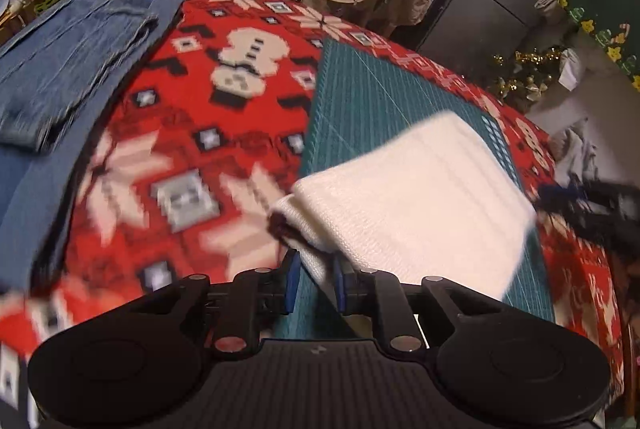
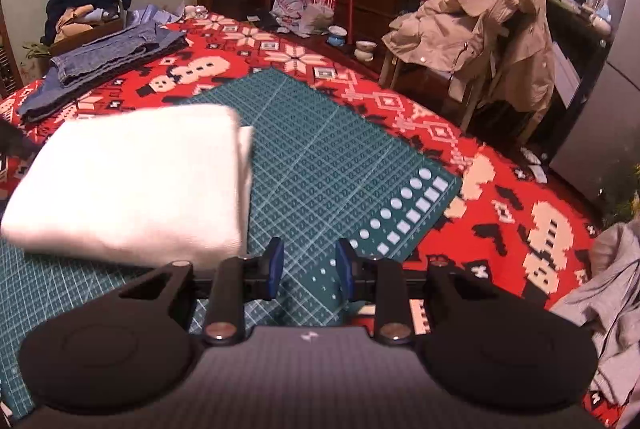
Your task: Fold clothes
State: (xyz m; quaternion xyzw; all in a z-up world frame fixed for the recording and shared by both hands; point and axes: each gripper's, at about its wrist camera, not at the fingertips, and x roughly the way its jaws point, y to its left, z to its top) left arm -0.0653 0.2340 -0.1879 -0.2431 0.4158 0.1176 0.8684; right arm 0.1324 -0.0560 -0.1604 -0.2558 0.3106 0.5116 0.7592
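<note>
My left gripper [image 1: 314,283] is clamped on the near corner of the folded white garment [image 1: 404,197]; the cloth edge runs down between the blue pads [image 1: 292,281] and both press on it. The garment is a thick folded bundle, lying mostly over the green cutting mat [image 1: 360,97], its left end sticking out past the mat edge above the red patterned cloth [image 1: 192,133] that covers the counter. This view is motion-blurred, so I cannot tell whether the bundle is lifted or resting.

My right gripper [image 2: 308,269] is released: the jaws stand apart with nothing between them, only mat [image 2: 328,157] visible in the gap. From here the white garment [image 2: 128,185] sits to the left of the gripper, apart from it, on the left part of the mat, folded edge facing right.

Folded jeans [image 2: 108,61] lie stacked at the far left of the counter, well apart from the white bundle; in the left view the jeans [image 1: 72,57] are at upper left. A grey garment [image 2: 608,293] is heaped at the right edge of the counter, unfolded. A beige jacket [image 2: 480,29] hangs over a chair beyond the counter. A dark blurred shape [image 1: 592,205] at the right of the left view looks like my other gripper, too smeared to be sure.
</note>
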